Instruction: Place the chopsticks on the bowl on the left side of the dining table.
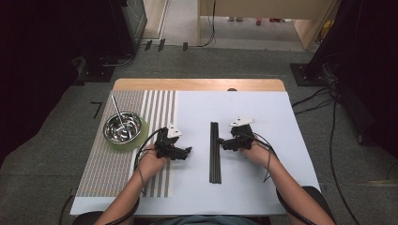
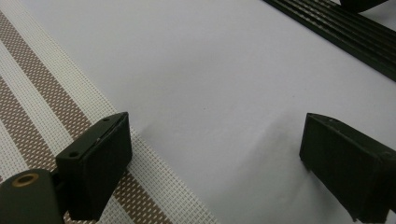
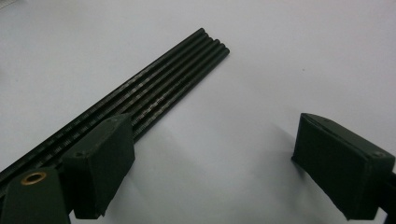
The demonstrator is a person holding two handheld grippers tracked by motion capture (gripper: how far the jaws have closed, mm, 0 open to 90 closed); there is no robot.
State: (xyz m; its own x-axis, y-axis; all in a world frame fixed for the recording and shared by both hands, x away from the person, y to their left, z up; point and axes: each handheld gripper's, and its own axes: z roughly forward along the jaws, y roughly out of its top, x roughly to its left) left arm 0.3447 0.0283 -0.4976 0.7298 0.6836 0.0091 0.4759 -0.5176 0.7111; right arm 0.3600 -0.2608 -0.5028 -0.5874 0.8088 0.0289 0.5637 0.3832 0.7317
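Far left of the table: a striped woven placemat, brown and pale bands, laid under a steel bowl on a green coaster, probably to keep the bowl off the white sheet. Leaning out of the bowl toward the far left, a thin metal rod, apparently parked there for later use.

Next to the right, at the placemat's right edge: the left gripper, held low in the person's left hand, jaws spread wide with nothing between them. Seen along its own jaws in the left gripper view, left gripper straddled the mat's edge and bare white sheet, apparently waiting rather than working.

Middle of the sheet: a bundle of black rods, laid side by side and running near to far, tidy and easy to pinch from either side.

Just right of the bundle: the right gripper, jaws likewise apart and empty, aimed leftward at the rods. In the right gripper view, right gripper sat with one jaw over the black rods and the other on bare sheet, likely lined up for a grab not yet made.

Around the table: grey carpet, dark equipment at both sides, loose cables on the right, pale wooden furniture at the far end.
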